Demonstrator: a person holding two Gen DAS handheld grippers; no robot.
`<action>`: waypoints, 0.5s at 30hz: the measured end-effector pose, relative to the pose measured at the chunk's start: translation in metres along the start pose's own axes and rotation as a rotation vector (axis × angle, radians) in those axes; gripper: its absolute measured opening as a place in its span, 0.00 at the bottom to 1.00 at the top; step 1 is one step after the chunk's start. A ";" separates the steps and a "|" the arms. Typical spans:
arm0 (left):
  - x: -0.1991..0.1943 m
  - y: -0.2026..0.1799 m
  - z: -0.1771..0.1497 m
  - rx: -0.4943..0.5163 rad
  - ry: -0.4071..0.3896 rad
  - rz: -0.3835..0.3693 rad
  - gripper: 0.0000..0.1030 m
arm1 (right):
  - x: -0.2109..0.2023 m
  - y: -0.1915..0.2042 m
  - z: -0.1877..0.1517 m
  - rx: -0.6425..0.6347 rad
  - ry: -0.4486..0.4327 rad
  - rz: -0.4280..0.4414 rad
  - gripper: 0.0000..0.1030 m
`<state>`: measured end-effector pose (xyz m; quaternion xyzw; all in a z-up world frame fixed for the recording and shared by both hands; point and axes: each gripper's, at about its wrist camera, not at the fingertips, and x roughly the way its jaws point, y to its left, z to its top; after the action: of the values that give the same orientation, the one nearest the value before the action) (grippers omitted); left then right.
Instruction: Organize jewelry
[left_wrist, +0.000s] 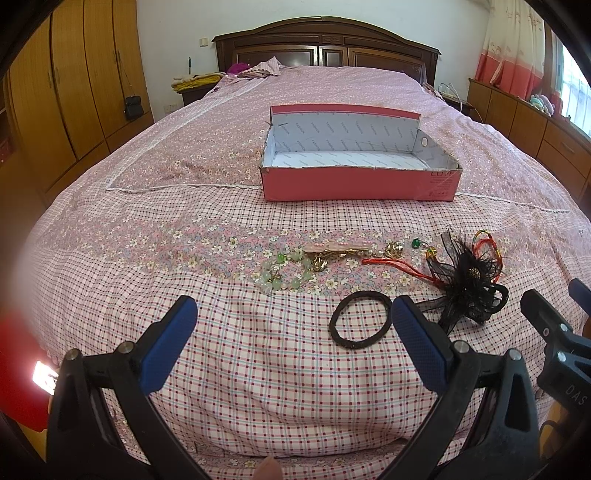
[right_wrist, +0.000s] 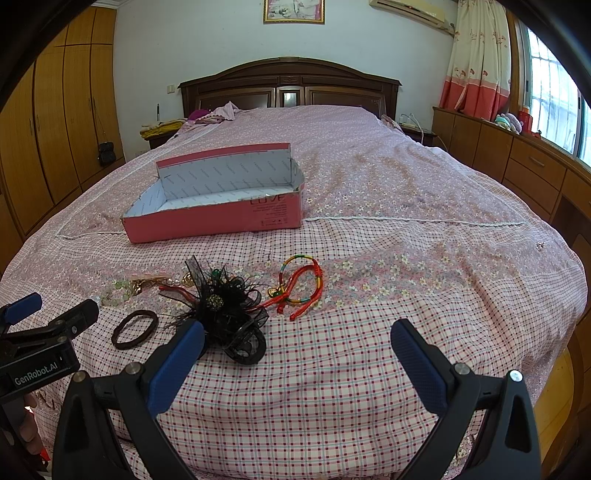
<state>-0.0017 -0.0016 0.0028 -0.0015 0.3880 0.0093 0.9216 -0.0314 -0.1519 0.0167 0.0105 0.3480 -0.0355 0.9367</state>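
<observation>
Hovering low over the bed (left_wrist: 258, 369), both your grippers are spread wide and empty. The hair tie (left_wrist: 361, 319) lies flat just ahead of your left gripper (left_wrist: 293, 343), beside its right finger; the black flower (right_wrist: 225, 306) sits by your right gripper (right_wrist: 297, 360). Beyond them, mid-bed, waits the empty pink box (left_wrist: 360, 182).

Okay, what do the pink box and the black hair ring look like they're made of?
pink box: looks like cardboard, matte pink outside, pale printed lining, rough cut edge along the front wall. black hair ring: probably fabric-covered elastic, dull and soft-looking, lying slightly out of round.
</observation>
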 end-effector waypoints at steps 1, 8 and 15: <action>0.000 0.000 0.000 0.000 0.001 0.000 0.95 | 0.000 0.000 0.000 0.000 0.000 0.000 1.00; 0.000 0.000 0.000 -0.001 0.000 0.001 0.95 | -0.001 0.000 0.000 0.000 -0.001 0.000 1.00; 0.000 0.000 0.000 0.001 -0.001 0.002 0.95 | -0.001 -0.001 0.001 0.000 -0.001 0.000 1.00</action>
<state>-0.0022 -0.0019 0.0029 -0.0007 0.3878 0.0101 0.9217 -0.0320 -0.1527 0.0183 0.0105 0.3474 -0.0356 0.9370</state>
